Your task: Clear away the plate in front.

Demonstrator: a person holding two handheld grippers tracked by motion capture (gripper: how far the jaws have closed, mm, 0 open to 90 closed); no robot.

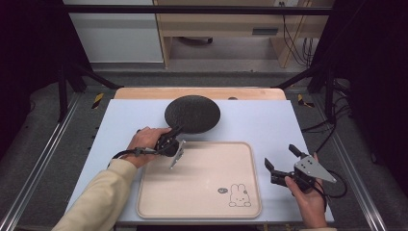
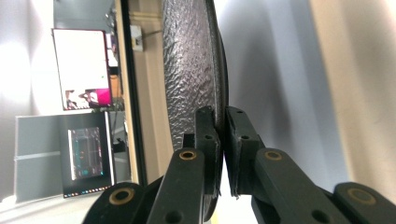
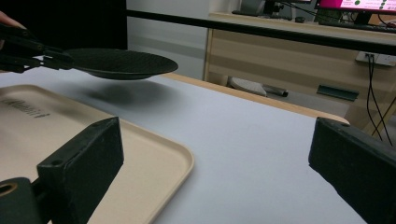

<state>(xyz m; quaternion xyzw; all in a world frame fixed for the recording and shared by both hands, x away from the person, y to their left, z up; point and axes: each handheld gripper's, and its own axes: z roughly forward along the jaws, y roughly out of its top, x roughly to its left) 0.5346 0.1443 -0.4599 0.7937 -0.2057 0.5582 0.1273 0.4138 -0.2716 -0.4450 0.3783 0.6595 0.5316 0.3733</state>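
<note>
One black textured plate (image 1: 192,114) hangs clear of the pale worktop (image 1: 269,125), just beyond the single beige tray (image 1: 199,180), its near rim pinched between the closed jaws of the left gripper (image 1: 176,134). The right gripper (image 1: 281,159), jaws wide apart and holding nothing, sits just right of the tray, which bears one rabbit drawing (image 1: 239,196).

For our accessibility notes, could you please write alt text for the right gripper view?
The left gripper holds a black textured plate by its rim, lifted above the table. Nearer, a beige tray lies between the right gripper's open jaws.
</note>
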